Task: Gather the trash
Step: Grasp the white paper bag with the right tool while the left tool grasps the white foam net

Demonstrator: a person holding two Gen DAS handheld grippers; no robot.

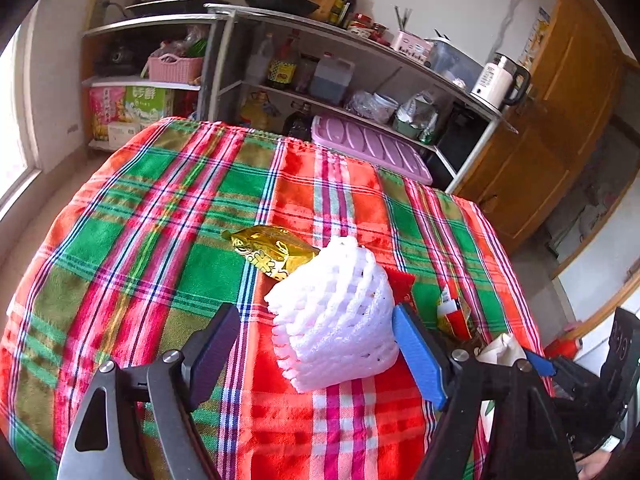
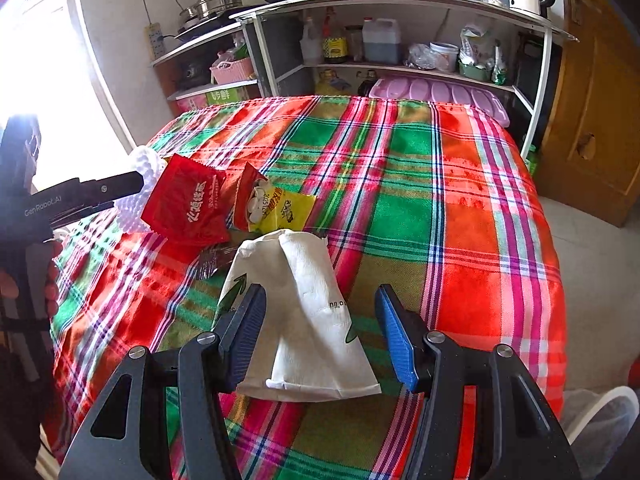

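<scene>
You're lining up two grabs, left gripper (image 1: 316,344) wide around the foam net (image 1: 334,316), right gripper (image 2: 320,336) wide around the paper bag (image 2: 304,316); next, squeeze both.

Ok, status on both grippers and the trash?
Left gripper open, straddling white foam net. Right gripper open around white paper bag. Gold wrapper, red packet, yellow packet still on table. Nothing blocking.
</scene>
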